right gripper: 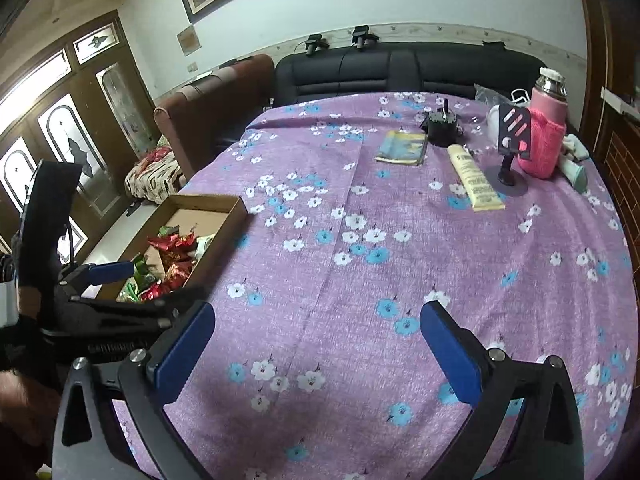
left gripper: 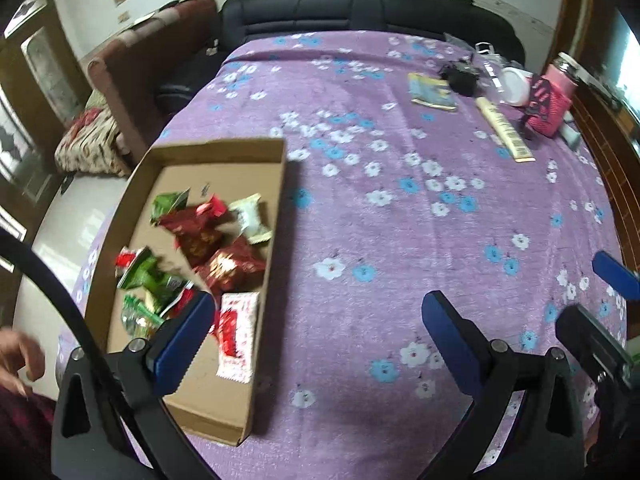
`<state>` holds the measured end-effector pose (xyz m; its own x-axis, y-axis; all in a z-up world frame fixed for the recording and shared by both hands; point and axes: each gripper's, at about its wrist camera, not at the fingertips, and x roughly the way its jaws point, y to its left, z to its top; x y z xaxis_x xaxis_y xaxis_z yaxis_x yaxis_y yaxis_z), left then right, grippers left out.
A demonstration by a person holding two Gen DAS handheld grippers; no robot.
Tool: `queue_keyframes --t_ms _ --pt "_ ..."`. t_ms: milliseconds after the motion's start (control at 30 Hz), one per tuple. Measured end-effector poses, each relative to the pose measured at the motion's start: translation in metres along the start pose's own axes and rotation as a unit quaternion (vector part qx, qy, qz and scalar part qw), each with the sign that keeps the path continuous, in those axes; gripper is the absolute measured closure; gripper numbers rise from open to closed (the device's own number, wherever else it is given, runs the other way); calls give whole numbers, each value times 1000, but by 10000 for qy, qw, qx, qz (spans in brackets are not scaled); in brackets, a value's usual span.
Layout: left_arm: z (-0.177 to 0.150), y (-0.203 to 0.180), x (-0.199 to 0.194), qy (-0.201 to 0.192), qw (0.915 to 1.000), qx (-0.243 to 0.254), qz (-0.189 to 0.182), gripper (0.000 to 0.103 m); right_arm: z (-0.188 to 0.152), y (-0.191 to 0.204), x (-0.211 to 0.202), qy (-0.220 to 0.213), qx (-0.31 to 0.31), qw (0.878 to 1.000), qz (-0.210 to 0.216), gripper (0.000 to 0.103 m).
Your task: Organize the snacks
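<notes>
A shallow cardboard box (left gripper: 276,184) lies on the purple flowered tablecloth at the table's left edge. It holds several snack packets: red ones (left gripper: 200,232), green ones (left gripper: 156,276), a white one (left gripper: 250,218) and a red-and-white one (left gripper: 238,332). The box also shows in the right wrist view (right gripper: 224,216). My left gripper (left gripper: 316,340) is open and empty, its left finger over the box's near end. My right gripper (right gripper: 316,348) is open and empty above bare cloth to the right of the box. The right gripper's fingertip (left gripper: 614,272) shows at the left wrist view's right edge.
At the far right of the table stand a pink-sleeved flask (right gripper: 546,136), a phone stand (right gripper: 514,148), a cream tube (right gripper: 476,180), a booklet (right gripper: 402,148), a small black pot (right gripper: 442,126) and a white object (left gripper: 514,86). Sofas stand behind the table.
</notes>
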<state>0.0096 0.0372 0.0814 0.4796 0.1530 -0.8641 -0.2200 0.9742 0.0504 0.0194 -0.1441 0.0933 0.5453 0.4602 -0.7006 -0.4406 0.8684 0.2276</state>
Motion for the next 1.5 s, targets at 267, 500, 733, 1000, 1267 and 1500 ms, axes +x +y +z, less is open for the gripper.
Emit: queue_keyframes --t_ms 267,500,733,1000,1267,1500 --pt "-2 33 -7 -112 9992 -353 123 0 -4 21 6 13 -62 9998 169 1" --pt "-1 55 -9 -179 9982 -546 150 0 -2 43 4 -120 -144 9997 150 1" --pt "-6 78 -13 -217 9973 -682 165 0 -1 68 4 -207 -314 9991 184 1" --pt "-18 92 -20 -209 9946 -870 521 0 4 89 18 53 -553 9984 83 1" --pt "-41 106 -27 -69 9850 -1276 1160 0 9 92 39 655 -890 9932 -352 1" --pt "-52 119 -27 5 9736 -1713 1512 0 19 110 49 790 -1294 9873 -473 1"
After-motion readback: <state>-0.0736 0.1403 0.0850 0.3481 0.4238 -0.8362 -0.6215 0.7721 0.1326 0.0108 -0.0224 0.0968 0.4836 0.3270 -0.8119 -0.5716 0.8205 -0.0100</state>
